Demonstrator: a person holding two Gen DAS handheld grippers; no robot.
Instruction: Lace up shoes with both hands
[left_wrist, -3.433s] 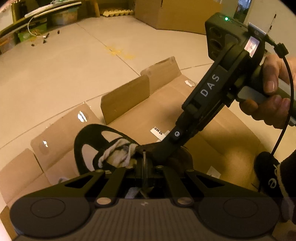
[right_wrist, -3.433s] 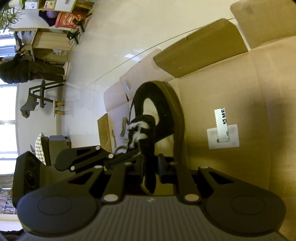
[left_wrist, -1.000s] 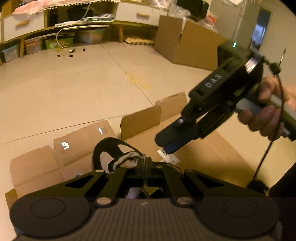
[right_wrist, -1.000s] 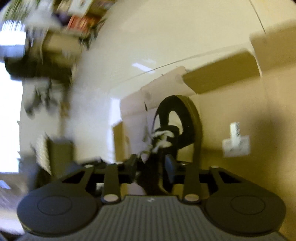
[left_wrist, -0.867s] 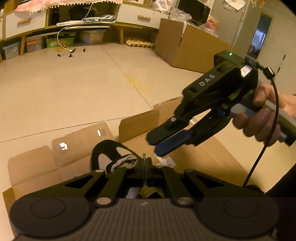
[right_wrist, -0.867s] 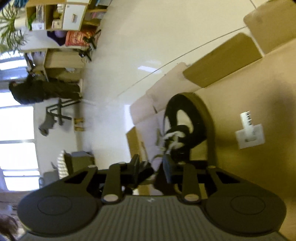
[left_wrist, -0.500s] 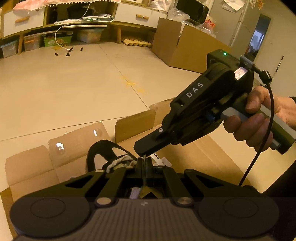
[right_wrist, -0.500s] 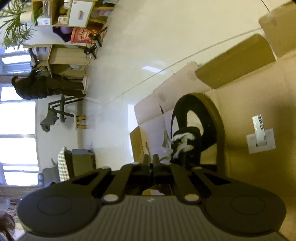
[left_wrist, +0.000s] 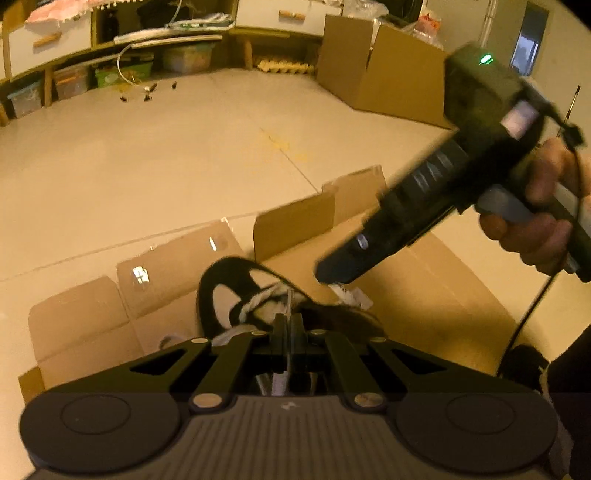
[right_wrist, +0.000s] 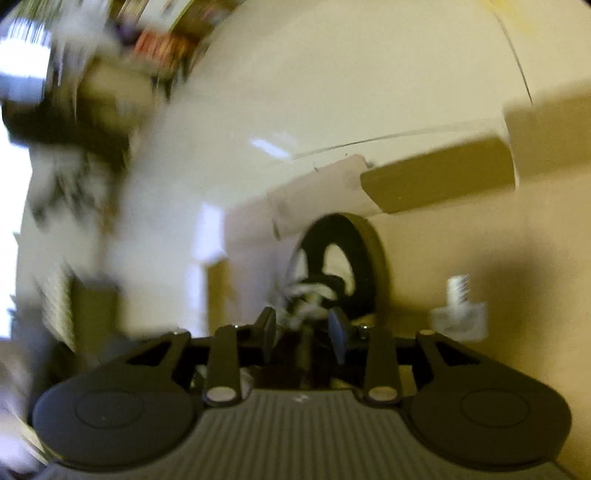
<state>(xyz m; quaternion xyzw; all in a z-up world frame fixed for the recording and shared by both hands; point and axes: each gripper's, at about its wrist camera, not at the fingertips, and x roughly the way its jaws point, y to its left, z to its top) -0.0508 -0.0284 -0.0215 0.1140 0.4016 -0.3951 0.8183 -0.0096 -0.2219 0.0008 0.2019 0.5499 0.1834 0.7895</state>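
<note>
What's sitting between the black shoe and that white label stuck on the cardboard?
Nothing: in the right wrist view, only bare cardboard separates the shoe from the white label.

Right wrist view: motion blur smears the room at upper left into unreadable streaks and softens the shoe (right_wrist: 343, 266) and its white lace (right_wrist: 308, 291), so the eyelets cannot be made out between the opening right tongs (right_wrist: 303, 326). Left wrist view: the left tongs (left_wrist: 287, 325), pressed together on a thin strand of lace, hide the shoe's front half behind their own body. The blurred right tongs there cover part of the cardboard (left_wrist: 424, 295), and the right hand (left_wrist: 535, 221) is cut off by the picture's edge.
</note>
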